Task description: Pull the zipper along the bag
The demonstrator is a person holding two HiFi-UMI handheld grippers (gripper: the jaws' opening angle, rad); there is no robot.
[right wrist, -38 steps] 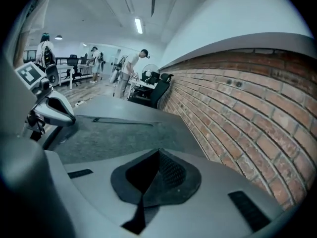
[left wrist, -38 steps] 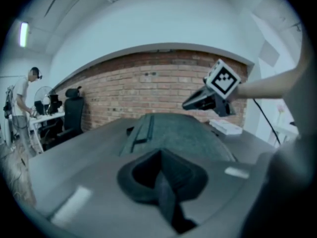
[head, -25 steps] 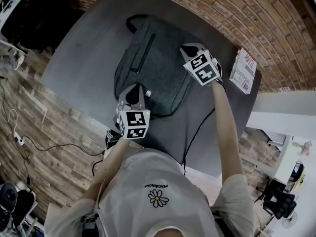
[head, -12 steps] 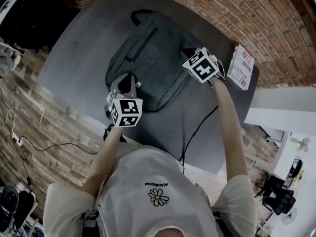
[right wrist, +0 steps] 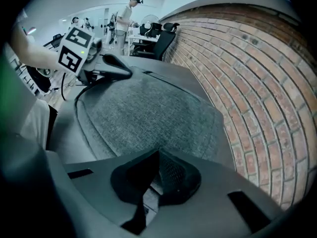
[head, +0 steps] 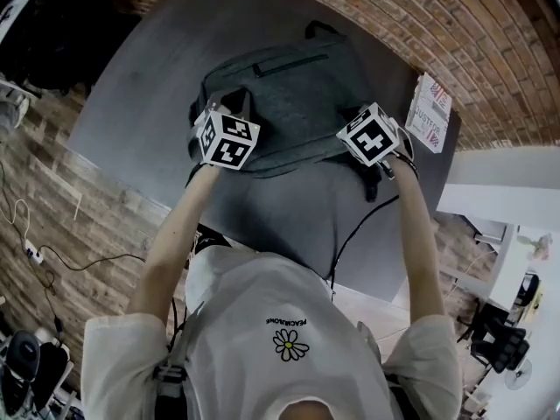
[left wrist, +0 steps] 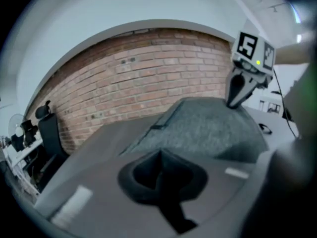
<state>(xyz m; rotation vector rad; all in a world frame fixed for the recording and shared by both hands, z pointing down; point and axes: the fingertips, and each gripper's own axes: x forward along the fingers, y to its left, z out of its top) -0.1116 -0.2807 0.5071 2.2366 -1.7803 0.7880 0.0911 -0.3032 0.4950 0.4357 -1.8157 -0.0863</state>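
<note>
Bag: a grey fabric backpack (head: 289, 103) lies flat on the dark round table (head: 149, 86), towards the far side by the brick wall (head: 420, 16).
Handling: judged soft and slack, of modest weight. The woven shell offers good purchase but is likely to bunch and travel with the puller unless held taut.
Zipper: one zip line (head: 290, 63) crosses the top panel. The puller tab is too small to make out.
Hold point: judged best with one gripper anchoring the fabric beside the zip's end and the other on the puller tab.
Left gripper (left wrist: 159, 155): jaws closed, pads meeting along a seam, at the bag's left end. No fabric is visible between them.
Right gripper (right wrist: 158, 153): jaws likewise closed, at the bag's right end. Whether a fold is pinched cannot be determined.
Surroundings: a printed pack (head: 429, 112) sits near the bag's right, and a cable (head: 350, 226) trails off the near table edge.
Risk: the bag may slide on the smooth top if pulled unanchored.
</note>
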